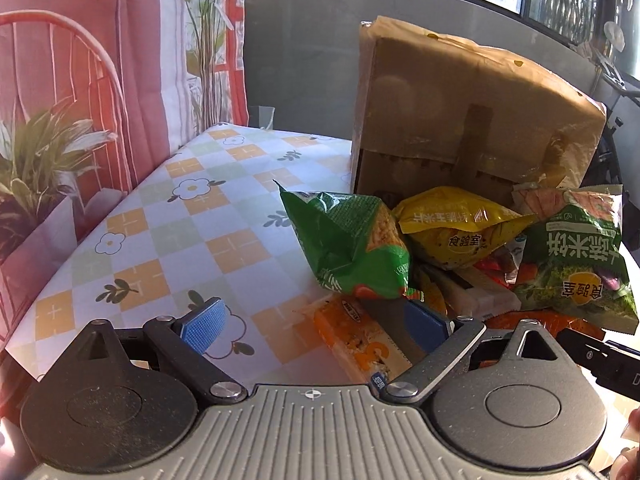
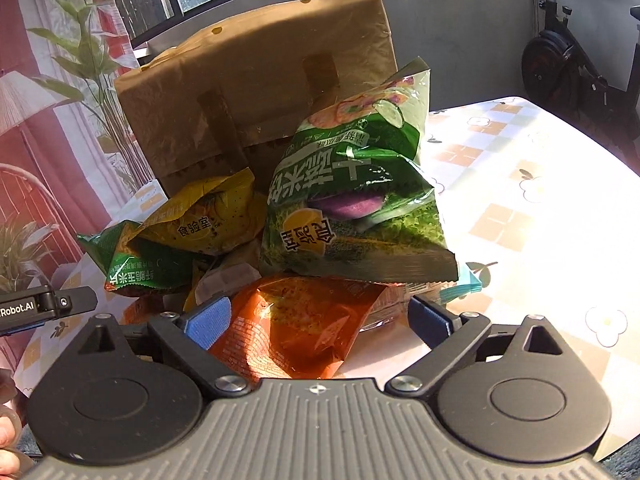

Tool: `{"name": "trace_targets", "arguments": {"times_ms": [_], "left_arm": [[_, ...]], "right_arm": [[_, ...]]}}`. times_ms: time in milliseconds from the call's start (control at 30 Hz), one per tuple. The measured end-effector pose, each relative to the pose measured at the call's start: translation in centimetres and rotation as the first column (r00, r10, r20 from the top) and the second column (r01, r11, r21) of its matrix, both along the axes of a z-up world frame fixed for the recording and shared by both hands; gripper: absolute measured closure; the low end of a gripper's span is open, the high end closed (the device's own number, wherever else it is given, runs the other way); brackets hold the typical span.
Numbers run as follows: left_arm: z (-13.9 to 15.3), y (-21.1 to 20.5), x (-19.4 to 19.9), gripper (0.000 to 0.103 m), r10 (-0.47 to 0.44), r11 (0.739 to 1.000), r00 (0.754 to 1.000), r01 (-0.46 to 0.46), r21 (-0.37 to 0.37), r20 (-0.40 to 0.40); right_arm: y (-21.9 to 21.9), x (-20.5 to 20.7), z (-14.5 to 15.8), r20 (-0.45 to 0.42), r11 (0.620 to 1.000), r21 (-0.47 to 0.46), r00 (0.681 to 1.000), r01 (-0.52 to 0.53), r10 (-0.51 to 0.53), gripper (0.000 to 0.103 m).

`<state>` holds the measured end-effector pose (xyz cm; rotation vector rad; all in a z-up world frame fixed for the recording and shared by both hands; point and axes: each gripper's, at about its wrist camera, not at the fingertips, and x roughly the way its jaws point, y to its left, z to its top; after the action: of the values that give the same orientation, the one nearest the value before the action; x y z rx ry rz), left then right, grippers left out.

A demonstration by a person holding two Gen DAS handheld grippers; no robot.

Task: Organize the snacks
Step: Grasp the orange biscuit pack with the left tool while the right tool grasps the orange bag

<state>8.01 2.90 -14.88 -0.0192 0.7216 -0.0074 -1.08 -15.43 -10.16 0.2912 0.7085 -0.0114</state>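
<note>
Tablecloth (image 1: 192, 216) w/ snack pile (image 2: 280, 220), claws apart

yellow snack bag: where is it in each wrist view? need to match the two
Left wrist: yellow snack bag sits right of centre, between the two green bags, in front of the brown paper bag.
Right wrist: yellow snack bag sits left of centre, beside the big green bag.
Shared landmark: the brown paper bag directly behind it.

Flower-checked table (image 1: 192, 216) bearing brown paper bag (image 1: 472, 112), snack packets (image 2: 224, 216) heaped before it.
</note>
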Motion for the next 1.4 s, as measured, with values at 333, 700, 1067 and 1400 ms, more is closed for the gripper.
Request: {"name": "trace_targets", "arguments": {"times_ms": [333,700,1067,1400], "left_arm": [[-2.7,-1.6,1.8,0.008,-0.044,0.998,0.998,0.046,0.042,-0.051],[-5.9,-2.5,4.0,0.014,-0.022,0.998,0.994,0.028,0.048,-0.109],[-5.5,-0.8,2.9,0.065,-0.001,0.997,0.987,0.013,0.074,-0.161],[-4.2,3.5,1.7,0.065,0.094,0.996,0.981,-0.094,0.01,-0.171]], "right_arm": [[0.6,0.8,-0.8,0.003,0.998,0.013,0.999,-0.054,0.054,0.012],[1.0,0.1,-0.6,0.029,0.999,-0.029,0.999,-0.03,0.03,0.012],[0.9,-0.3,-0.9,-0.013,0.999,0.033,0.999,-0.032,0.032,0.012],[1.3,-0.8,-0.9,-0.054,0.99,0.1,0.993,-0.095,0.1,0.038]]}}
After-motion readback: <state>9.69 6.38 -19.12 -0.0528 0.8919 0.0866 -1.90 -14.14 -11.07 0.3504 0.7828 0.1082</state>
